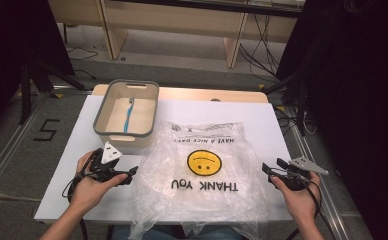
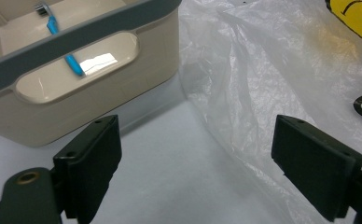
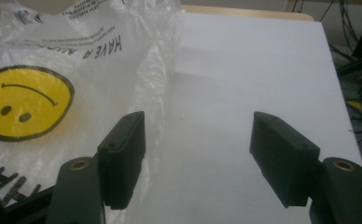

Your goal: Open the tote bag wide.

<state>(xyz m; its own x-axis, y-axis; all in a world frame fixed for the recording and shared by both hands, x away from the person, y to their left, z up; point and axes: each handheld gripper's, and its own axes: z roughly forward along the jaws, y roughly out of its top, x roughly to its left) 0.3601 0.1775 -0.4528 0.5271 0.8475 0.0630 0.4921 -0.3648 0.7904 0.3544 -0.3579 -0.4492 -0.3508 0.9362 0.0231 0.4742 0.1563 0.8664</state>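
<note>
High view – bag: a clear plastic bag (image 1: 202, 175) with a yellow smiley and "THANK YOU" print lies flat on the white desk (image 1: 277, 125), between the two grippers, its near end hanging over the desk edge.
High view – left gripper (image 1: 127, 176): held low at the bag's left border, jaws apart, pointing at the film; judged ready to pinch that edge.
High view – right gripper (image 1: 271, 172): mirrored at the bag's right border, jaws apart, nothing held.
High view – surroundings: a beige bin (image 1: 102, 125) with a grey rim stands beyond the left gripper, touching or just beside the bag's far-left corner; a blue toothbrush (image 1: 128, 116) lies inside.
Left gripper view – jaws: wide open, empty; the bag's crumpled edge (image 2: 244, 93) runs between them and ahead.
Left gripper view – obstruction: the bin wall (image 2: 76, 112) stands close ahead of the left-hand jaw, limiting a forward sweep.
Right gripper view – jaws: open, empty; the bag's edge (image 3: 156, 84) sits at the left-hand jaw, bare desk ahead.
</note>
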